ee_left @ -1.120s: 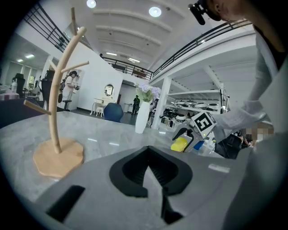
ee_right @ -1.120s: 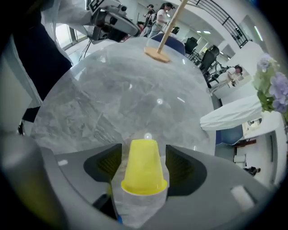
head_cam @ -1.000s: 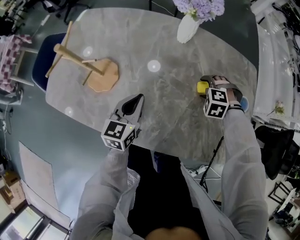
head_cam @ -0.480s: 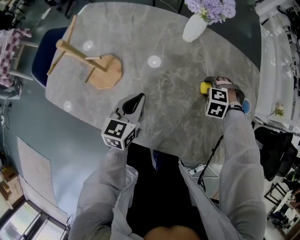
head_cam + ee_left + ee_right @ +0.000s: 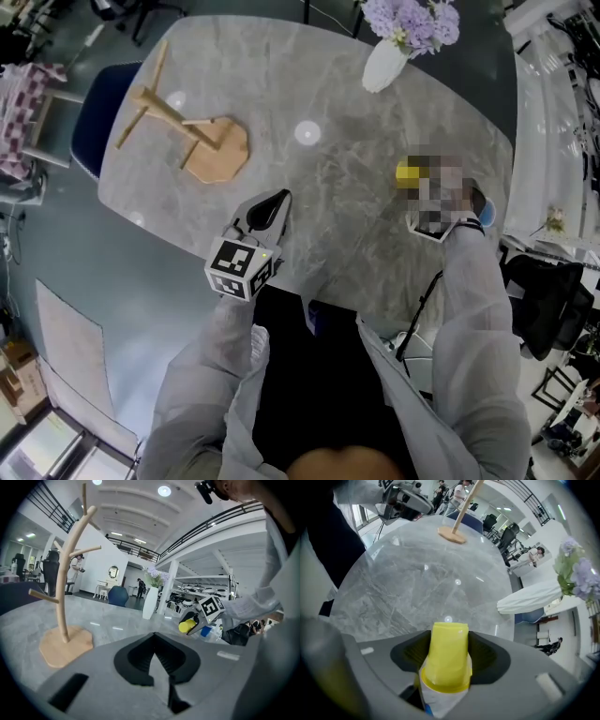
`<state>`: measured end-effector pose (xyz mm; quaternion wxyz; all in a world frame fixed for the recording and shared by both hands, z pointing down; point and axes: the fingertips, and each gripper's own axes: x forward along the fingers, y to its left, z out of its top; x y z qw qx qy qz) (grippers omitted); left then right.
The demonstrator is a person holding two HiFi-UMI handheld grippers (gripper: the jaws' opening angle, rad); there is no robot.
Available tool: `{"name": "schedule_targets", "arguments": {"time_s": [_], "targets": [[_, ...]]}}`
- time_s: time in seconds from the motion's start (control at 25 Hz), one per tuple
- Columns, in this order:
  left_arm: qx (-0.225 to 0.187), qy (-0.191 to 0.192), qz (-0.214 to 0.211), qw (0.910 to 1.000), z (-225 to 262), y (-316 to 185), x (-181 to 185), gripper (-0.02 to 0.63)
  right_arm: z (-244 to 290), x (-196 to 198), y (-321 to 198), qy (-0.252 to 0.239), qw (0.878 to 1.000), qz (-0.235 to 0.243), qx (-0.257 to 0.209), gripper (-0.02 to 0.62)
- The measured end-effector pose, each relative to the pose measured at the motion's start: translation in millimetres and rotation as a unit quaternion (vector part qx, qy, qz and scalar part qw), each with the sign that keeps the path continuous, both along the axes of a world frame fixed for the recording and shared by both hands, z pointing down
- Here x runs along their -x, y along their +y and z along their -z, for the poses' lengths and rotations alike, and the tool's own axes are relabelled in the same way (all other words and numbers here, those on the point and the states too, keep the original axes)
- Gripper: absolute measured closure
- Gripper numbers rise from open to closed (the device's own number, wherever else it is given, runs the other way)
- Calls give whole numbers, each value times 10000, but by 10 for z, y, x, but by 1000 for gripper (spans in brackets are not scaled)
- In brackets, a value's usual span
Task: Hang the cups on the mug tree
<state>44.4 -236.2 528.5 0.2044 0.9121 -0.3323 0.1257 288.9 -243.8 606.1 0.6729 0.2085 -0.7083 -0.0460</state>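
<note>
The wooden mug tree [image 5: 192,136] stands empty at the far left of the marble table [image 5: 319,234]; it also shows in the left gripper view [image 5: 65,573]. A yellow cup [image 5: 406,172] sits at the right side, and my right gripper [image 5: 419,183] is shut on it. Its jaws have just been closing with that cup between them. In the right gripper view the yellow cup [image 5: 447,653] lies mouth toward the camera, both pads pressed on its sides. My left gripper [image 5: 278,197] rests near the front edge, shut and holding nothing [image 5: 153,637].
A white vase of purple flowers [image 5: 384,61] stands at the far edge of the table. A blue chair [image 5: 98,108] is tucked behind the mug tree. Something blue [image 5: 487,211] shows just beyond my right gripper, off the table's right edge.
The head view has shifted slightly. My right gripper stays over the yellow cup at the same spot. The left gripper has not moved.
</note>
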Motion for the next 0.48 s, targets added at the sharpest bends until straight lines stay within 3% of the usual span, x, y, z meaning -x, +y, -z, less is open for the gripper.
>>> {"name": "schedule_targets", "arguments": {"time_s": [0.16, 0.24, 0.36, 0.48], "targets": [[-90, -2, 21, 10000, 161, 16, 84, 601, 276, 147, 4, -637, 9961, -416, -444, 334], [-140, -19, 34, 9999, 238, 27, 122, 601, 461, 263, 12, -1251, 9863, -775, -751, 339], [-179, -25, 70, 9998, 354, 60, 214, 601, 776, 433, 38, -2316, 9545, -1463, -1181, 342], [-228, -32, 99, 9997, 469, 90, 319, 601, 1081, 585, 58, -3336, 9070, -2110, -1466, 342]]}}
